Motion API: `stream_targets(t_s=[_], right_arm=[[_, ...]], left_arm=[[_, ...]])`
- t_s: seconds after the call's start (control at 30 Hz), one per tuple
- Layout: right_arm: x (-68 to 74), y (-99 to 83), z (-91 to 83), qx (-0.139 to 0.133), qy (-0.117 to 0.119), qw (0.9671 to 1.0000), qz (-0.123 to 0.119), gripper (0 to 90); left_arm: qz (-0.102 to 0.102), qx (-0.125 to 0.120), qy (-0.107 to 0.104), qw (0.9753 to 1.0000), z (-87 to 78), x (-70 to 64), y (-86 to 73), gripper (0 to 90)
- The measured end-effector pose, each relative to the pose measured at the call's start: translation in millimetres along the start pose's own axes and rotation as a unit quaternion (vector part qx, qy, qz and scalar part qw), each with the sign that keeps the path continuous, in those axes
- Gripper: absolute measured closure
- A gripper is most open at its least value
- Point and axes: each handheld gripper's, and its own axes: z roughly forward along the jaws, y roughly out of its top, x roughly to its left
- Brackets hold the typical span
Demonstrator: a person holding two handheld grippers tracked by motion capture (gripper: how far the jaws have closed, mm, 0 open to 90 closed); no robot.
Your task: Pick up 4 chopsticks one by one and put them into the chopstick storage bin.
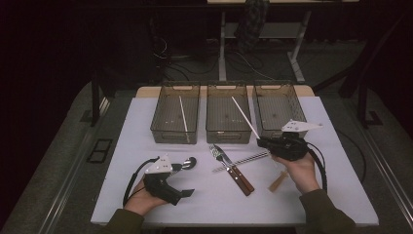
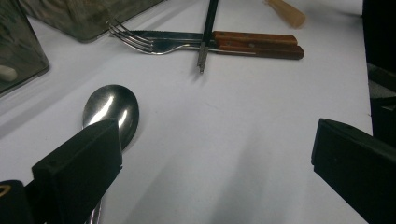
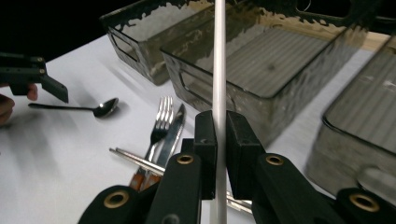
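While one white stick [image 1: 183, 113] already lies in the left bin [image 1: 175, 130], the right tongs [image 1: 259, 142] pinch another white stick [image 3: 218, 70] over the middle bin [image 1: 228, 131], and the left tongs [image 1: 191, 193] stand spread by the spoon [image 2: 111, 112], fork [image 2: 140, 43] and knife [image 2: 252, 36] left on the tabletop [image 1: 146, 195].

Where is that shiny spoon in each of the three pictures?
High view: the spoon lies left of centre on the white table, just ahead of the left gripper.
Left gripper view: its bowl is at lower left, behind the left jaw.
Right gripper view: at mid-left.
Shared landmark: the wooden-handled fork.
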Motion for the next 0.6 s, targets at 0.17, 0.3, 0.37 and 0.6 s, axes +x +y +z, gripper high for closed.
stream_targets(t_s=[0.17,0.3,0.37,0.6], right_arm=[[7.4,8.1,11.9,-0.004,0.007,0.9999,-0.007,83.6],[13.1,13.5,23.4,-0.002,0.011,0.9998,-0.014,83.6],[15.0,15.3,28.7,-0.008,0.017,0.9998,-0.010,83.6],[22.4,24.5,49.2,-0.010,0.025,0.9996,-0.004,83.6]], left_arm=[[-0.001,-0.001,0.000,1.0000,0.5,-0.2,0.0,0.2],[-0.002,-0.001,0.000,1.0000,0.4,-0.5,0.0,0.2],[-0.002,-0.001,0.001,1.0000,0.1,-0.5,0.0,0.2],[-0.002,-0.001,0.001,1.0000,0.3,-0.9,0.0,0.2]])
